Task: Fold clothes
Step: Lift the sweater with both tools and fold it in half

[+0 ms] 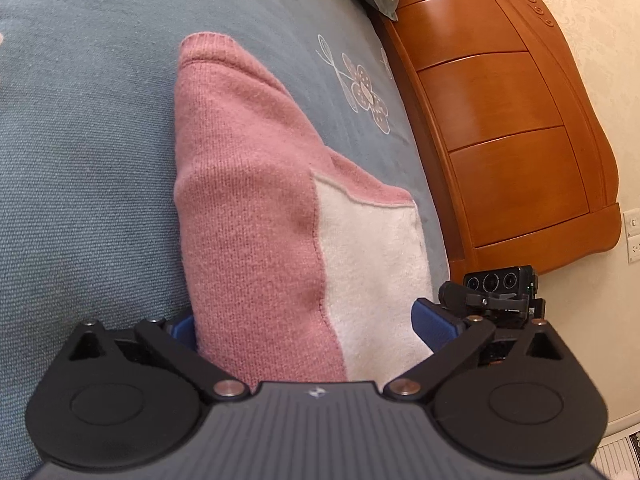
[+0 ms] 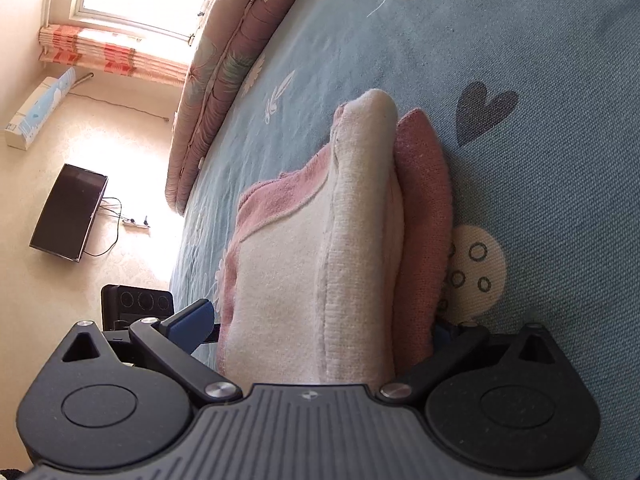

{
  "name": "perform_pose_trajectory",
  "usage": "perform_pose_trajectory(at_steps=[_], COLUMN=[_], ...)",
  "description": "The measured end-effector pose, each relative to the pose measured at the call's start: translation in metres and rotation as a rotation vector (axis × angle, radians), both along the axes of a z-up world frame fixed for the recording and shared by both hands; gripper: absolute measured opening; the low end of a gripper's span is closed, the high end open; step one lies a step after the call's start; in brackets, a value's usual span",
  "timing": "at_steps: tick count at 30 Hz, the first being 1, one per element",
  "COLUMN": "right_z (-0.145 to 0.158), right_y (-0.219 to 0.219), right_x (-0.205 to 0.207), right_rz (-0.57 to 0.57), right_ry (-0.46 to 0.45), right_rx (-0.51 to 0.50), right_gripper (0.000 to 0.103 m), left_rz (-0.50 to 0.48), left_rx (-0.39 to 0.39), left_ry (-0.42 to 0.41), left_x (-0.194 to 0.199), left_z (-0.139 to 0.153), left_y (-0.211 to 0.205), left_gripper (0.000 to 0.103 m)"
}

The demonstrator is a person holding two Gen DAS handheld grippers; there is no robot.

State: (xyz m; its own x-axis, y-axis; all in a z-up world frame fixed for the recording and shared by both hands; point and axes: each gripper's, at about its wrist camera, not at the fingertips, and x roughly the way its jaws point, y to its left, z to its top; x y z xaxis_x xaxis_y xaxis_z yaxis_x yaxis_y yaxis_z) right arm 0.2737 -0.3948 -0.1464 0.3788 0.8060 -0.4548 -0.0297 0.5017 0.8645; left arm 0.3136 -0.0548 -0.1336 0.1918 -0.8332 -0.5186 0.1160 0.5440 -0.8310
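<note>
Folded pink-and-white sweater (image 1: 256,208) on bedspread (image 1: 80,140)

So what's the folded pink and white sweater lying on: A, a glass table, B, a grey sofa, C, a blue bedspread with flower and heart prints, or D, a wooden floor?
C: the folded sweater rests on the blue bedspread, whose flower and heart prints show around it in both wrist views.

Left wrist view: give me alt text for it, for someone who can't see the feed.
A folded pink and white sweater lies on a blue-grey bedspread, its near end between the wide-open fingers of the left gripper. To the right stand a wooden headboard and the other gripper's camera.
</note>
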Motion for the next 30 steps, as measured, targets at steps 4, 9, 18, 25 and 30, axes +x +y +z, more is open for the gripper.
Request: perform_pose_trajectory(at_steps=[4, 9, 18, 25, 30], right_z=[-0.002, 0.001, -0.002, 0.014, 0.027], right_y=[-0.005, -0.009, -0.006, -0.01, -0.007], right_x=[0.0, 0.001, 0.008, 0.007, 0.006], right_rz=[-0.014, -0.036, -0.022, -0.015, 0.014], right_ry=[0.004, -0.002, -0.016, -0.018, -0.047], right_rx=[0.043, 0.091, 0.065, 0.097, 0.047], right_gripper=[0.103, 0.103, 0.103, 0.103, 0.103], left_rz=[0.034, 0.037, 0.038, 0.053, 0.02], left_rx=[-0.035, -0.052, -0.024, -0.135, -0.094], left_ry=[0.03, 0.032, 0.053, 0.052, 0.021], left_x=[0.0, -0.001, 0.004, 0.005, 0.01], left_z=[-0.003, 0.007, 0.002, 0.011, 0.017], left_y=[0.003, -0.003, -0.014, 0.0, -0.02], left_gripper=[0.1, 0.1, 0.098, 0.098, 0.098])
